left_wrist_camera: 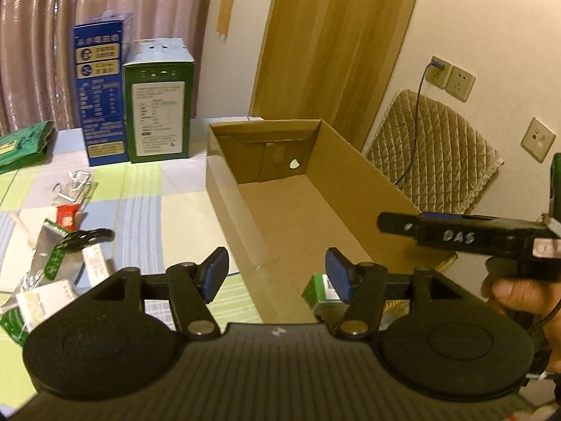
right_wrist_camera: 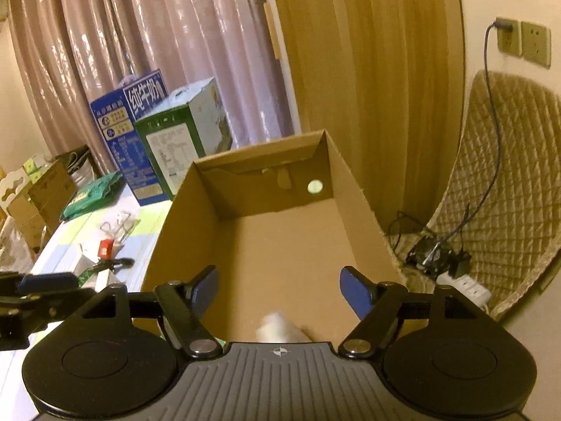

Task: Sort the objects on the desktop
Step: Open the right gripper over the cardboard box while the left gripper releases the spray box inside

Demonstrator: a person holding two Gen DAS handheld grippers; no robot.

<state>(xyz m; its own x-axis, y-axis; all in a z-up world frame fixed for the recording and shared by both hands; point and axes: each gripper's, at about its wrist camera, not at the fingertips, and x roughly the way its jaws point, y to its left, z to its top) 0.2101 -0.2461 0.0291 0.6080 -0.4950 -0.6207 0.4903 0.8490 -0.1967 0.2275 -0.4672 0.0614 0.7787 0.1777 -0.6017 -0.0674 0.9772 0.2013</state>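
Covering the table is a checked cloth (left_wrist_camera: 168,189) in green, blue and white, with an open cardboard box (left_wrist_camera: 308,210) on its right part, long side running near to far. Blue milk carton (left_wrist_camera: 100,91) and green carton (left_wrist_camera: 159,105) stand upright side by side at far left of box, in front of pink curtain (left_wrist_camera: 105,7). Quilted chair (left_wrist_camera: 438,147) sits right of box. Left gripper (left_wrist_camera: 277,275) hovers over box's near-left corner, jaws partly apart, nothing between; small green box (left_wrist_camera: 320,293) lies just beside its right pad. Right gripper (right_wrist_camera: 278,293) over box's near end, jaws wide, empty; blurred white item (right_wrist_camera: 277,328) below it inside box. Loose packets (left_wrist_camera: 66,245), red sachet (left_wrist_camera: 66,215), black clip (left_wrist_camera: 89,236) scattered on cloth left of box.
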